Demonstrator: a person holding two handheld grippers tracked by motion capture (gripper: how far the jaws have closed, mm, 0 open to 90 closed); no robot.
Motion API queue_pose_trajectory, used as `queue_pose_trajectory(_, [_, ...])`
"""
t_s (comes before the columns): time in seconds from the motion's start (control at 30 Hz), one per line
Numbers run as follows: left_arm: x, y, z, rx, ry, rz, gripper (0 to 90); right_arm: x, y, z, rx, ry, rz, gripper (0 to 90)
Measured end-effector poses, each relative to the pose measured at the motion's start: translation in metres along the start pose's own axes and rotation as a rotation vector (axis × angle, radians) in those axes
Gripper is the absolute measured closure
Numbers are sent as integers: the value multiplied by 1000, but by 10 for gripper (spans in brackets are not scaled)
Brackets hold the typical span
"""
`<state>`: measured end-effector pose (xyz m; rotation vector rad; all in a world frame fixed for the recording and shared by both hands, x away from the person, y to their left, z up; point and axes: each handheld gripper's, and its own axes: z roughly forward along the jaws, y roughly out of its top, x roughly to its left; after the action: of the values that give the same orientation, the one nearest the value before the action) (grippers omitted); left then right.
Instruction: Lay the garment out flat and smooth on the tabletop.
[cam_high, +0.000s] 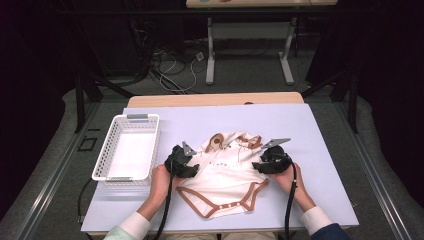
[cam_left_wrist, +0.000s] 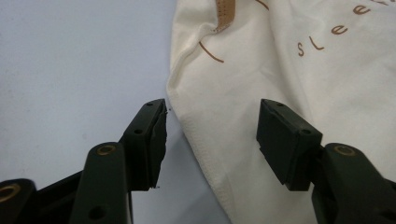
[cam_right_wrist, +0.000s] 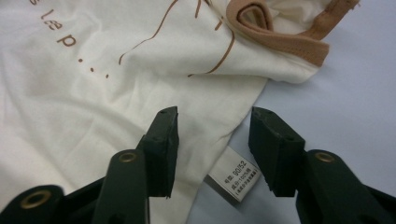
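Cream baby bodysuit (cam_high: 225, 172) lies flat on the pale surface (cam_high: 320, 130), right of the white basket (cam_high: 128, 147). Long axis runs near-to-far: tan-trimmed neck points to the far edge, snap crotch toward the person. Left gripper (cam_left_wrist: 211, 135): fingers (cam_left_wrist: 152, 140) apart, straddling the garment's side edge, one over bare surface, one over cloth; nothing pinched. Right gripper (cam_right_wrist: 212, 144): fingers (cam_right_wrist: 163, 149) apart over the opposite edge, care label (cam_right_wrist: 233, 173) lying between them, not clamped.
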<state>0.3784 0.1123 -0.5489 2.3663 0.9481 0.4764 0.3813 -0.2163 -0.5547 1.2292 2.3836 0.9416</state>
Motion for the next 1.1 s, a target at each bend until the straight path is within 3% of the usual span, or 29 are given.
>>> queue_pose_trajectory(0.17, [2, -2, 1, -11, -88, -8, 693, 5, -1, 1, -15, 11, -23, 708])
queue_pose_trajectory(0.23, [2, -2, 1, -8, -101, -15, 748, 6, -1, 1, -19, 29, -22, 773])
queue_pose_trajectory(0.4, [-3, -3, 0, -29, -78, -2, 889, 2, -3, 1, -33, 81, 9, 869])
queue_pose_trajectory(0.63, [-4, -6, -5, -38, -91, 3, 898, 6, -2, -1, -29, 90, -20, 876])
queue_pose_trajectory(0.73, [-3, -8, -9, -46, -83, -5, 890, 7, -1, -2, -6, 75, -50, 873])
queue_pose_trajectory(0.83, [-1, -9, -12, -39, -50, -14, 744, 5, -2, -2, -14, 82, -47, 868])
queue_pose_trajectory(0.93, [-4, -10, -11, -5, -8, -26, 521, 5, -2, 0, -25, 86, -44, 865])
queue_pose_trajectory(1.03, [-7, -9, -9, 10, 35, -9, 439, 4, -3, -1, -17, 90, -39, 863])
queue_pose_trajectory(1.1, [-6, -9, -8, 10, 41, 5, 446, 3, -3, 0, -26, 109, -29, 863])
